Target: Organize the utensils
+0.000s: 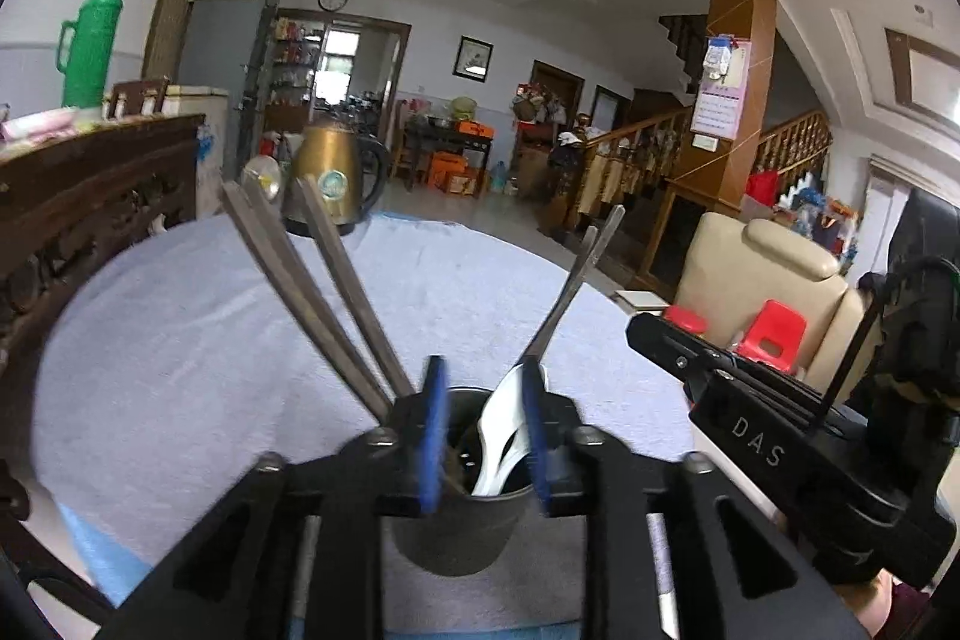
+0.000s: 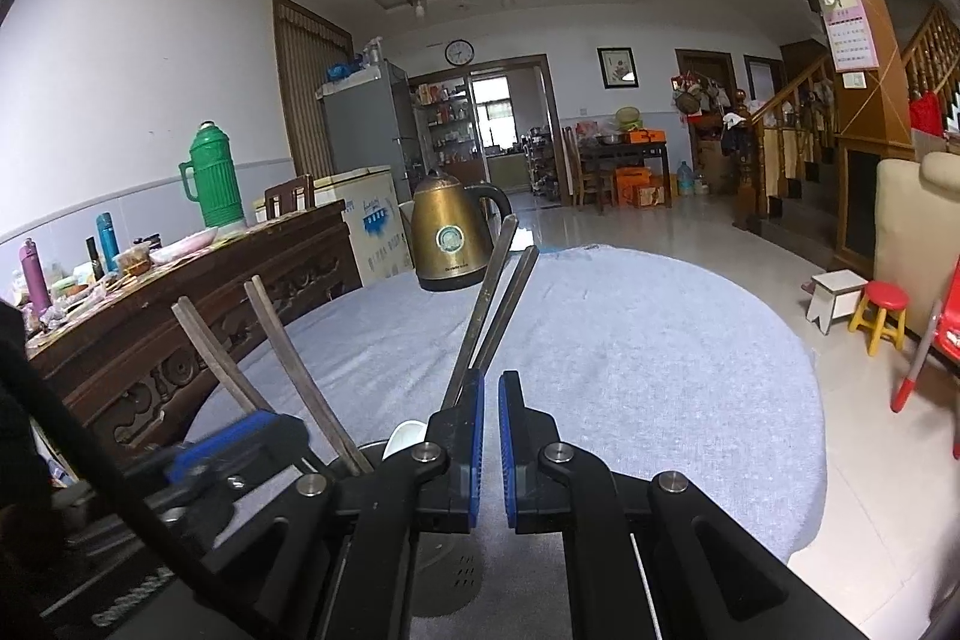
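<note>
A dark cup [image 1: 456, 532] stands on the cloth-covered table [image 1: 180, 370], just in front of my left gripper [image 1: 485, 436]. It holds several grey chopsticks [image 1: 300, 280] leaning left, two thin metal handles [image 1: 576, 274] leaning right and a white spoon [image 1: 501, 436]. My left gripper is open, its blue pads standing apart over the cup's mouth and pressing on nothing. In the right wrist view my right gripper [image 2: 493, 436] is shut and empty, just right of the cup [image 2: 375, 451]. The two handles [image 2: 498, 298] rise behind its left finger.
A brass-coloured kettle [image 2: 450, 244] sits at the table's far edge. A carved wooden sideboard [image 2: 210, 316] with a green thermos [image 2: 213, 178] and bottles runs along the left. A beige armchair [image 1: 768, 292] and a red stool [image 2: 882, 310] stand to the right.
</note>
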Demonstrator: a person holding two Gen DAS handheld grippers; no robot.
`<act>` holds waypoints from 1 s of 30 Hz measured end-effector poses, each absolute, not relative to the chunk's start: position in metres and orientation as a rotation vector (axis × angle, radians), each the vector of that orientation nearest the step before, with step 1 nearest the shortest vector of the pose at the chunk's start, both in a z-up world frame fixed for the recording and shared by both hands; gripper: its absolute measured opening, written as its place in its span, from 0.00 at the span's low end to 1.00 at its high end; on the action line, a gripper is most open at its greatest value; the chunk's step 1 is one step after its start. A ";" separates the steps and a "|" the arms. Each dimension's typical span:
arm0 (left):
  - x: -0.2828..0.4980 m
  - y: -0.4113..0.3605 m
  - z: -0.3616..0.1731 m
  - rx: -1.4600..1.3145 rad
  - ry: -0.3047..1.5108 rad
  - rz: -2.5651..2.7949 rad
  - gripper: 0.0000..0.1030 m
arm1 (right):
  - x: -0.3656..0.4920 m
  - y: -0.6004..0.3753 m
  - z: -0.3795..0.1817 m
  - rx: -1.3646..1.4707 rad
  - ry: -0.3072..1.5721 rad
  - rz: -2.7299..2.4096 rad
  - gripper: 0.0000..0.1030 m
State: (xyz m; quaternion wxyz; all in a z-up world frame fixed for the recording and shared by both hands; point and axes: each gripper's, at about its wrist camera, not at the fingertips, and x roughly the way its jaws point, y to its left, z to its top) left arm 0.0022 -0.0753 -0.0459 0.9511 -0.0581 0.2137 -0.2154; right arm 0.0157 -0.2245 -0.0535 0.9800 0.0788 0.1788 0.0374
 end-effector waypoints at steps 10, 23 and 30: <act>-0.013 -0.053 -0.038 0.035 0.537 -0.246 0.74 | -0.005 -0.234 -0.048 0.184 0.388 0.030 0.52; -0.010 -0.037 -0.032 0.175 0.623 -0.075 0.78 | -0.020 -0.220 -0.032 0.138 0.453 0.063 0.62; -0.008 -0.026 -0.032 0.182 0.683 -0.005 0.79 | -0.028 -0.191 -0.019 0.082 0.466 0.124 0.65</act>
